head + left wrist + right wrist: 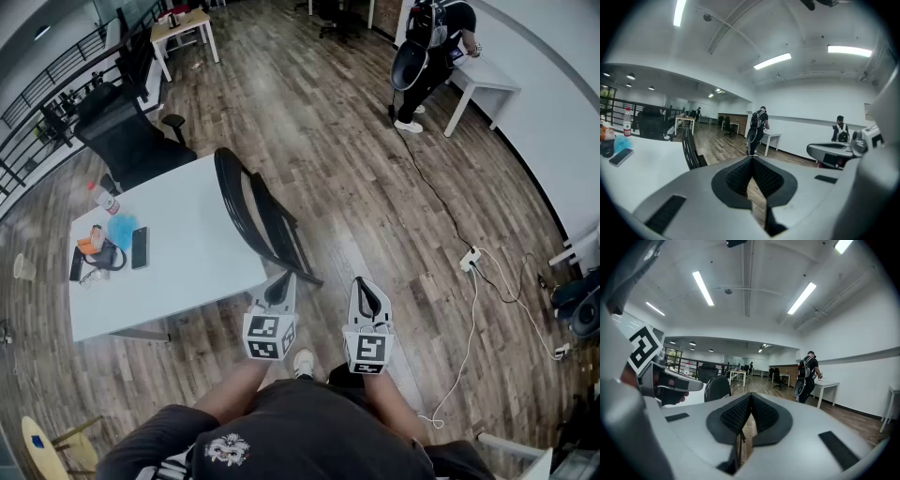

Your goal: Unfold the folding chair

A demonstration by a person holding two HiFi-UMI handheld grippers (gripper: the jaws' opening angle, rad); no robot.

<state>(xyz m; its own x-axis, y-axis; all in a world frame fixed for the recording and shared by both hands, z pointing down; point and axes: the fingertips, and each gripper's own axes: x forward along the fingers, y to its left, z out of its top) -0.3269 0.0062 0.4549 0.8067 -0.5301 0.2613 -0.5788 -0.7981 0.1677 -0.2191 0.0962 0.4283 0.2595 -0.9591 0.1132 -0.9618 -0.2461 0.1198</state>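
A black folding chair [258,217] stands folded flat, leaning against the right edge of the white table [197,272]. It shows as a dark curved back in the left gripper view [690,149] and in the right gripper view [716,388]. My left gripper [278,292] hovers just short of the chair's near foot, shut with nothing between its jaws. My right gripper [368,299] hangs to the right over the wooden floor, also shut and empty. Neither touches the chair.
On the table's left lie a phone [140,247], a blue cloth [123,230], a bottle [105,199] and small items. A black office chair [127,141] stands behind the table. A person [427,56] stands at a far white desk [483,80]. Cables [469,281] trail across the floor at right.
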